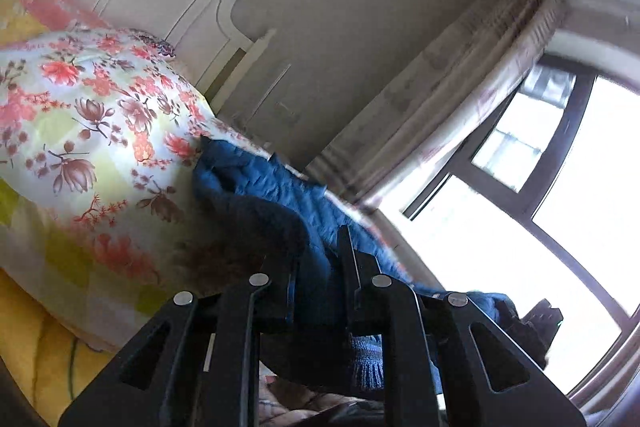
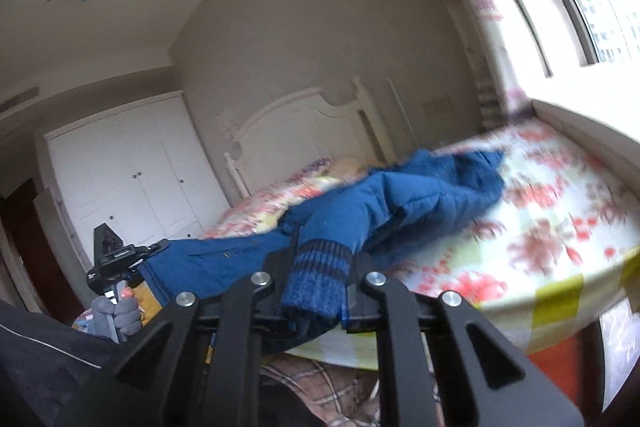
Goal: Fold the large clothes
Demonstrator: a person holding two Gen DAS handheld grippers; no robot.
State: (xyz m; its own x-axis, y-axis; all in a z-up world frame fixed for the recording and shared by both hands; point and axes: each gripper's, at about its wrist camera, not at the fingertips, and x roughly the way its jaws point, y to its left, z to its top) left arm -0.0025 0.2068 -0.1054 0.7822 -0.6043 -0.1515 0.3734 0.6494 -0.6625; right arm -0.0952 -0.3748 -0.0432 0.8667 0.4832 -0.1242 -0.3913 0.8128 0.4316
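A blue padded jacket (image 2: 404,203) lies stretched across the floral bed (image 2: 552,227), partly lifted. My right gripper (image 2: 318,267) is shut on the jacket's striped knit cuff (image 2: 316,279) near the bed's front edge. My left gripper (image 1: 316,267) is shut on another part of the blue jacket (image 1: 276,187), with dark fabric and a knit hem (image 1: 366,359) hanging between the fingers. The left gripper also shows in the right wrist view (image 2: 116,255), at the jacket's far left end, held by a gloved hand.
A white headboard (image 2: 304,123) stands at the bed's far end, white wardrobe doors (image 2: 132,175) to its left. A curtain (image 1: 452,107) and bright window (image 1: 540,187) run along the bed's far side. Plaid fabric (image 2: 320,383) lies below the bed edge.
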